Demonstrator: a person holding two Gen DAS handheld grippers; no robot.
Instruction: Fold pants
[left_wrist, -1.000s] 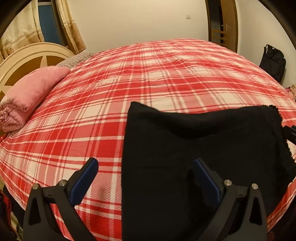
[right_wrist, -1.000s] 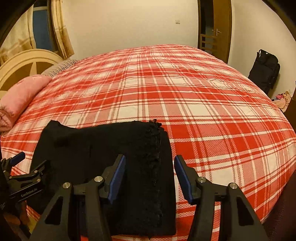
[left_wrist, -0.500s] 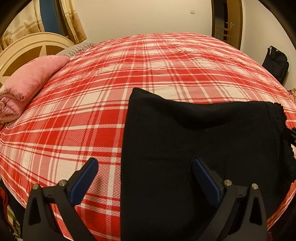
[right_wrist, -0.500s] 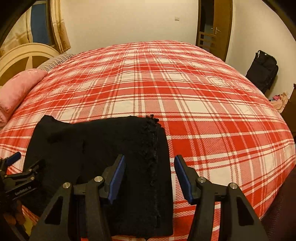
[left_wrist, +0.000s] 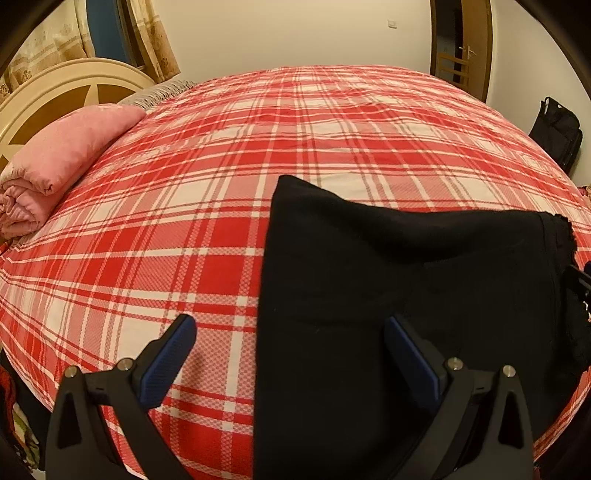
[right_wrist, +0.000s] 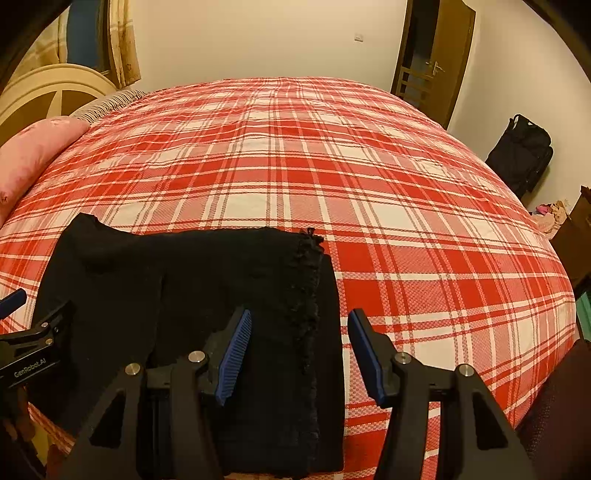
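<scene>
now we hold both tools spread and empty — left gripper (left_wrist: 286, 354) over the left edge of the black pants (right_wrist: 192, 295), right gripper (right_wrist: 299, 347) over their frilly right edge — folded small on the plaid bed (right_wrist: 369, 184); probably just tidying remains.

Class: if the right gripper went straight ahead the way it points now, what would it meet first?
Most likely the black pants: the open right gripper straddles their frilly right edge, which lies in the gap between its fingers. Beyond that comes the plaid bedspread. How high it is above the cloth is unclear.
</scene>
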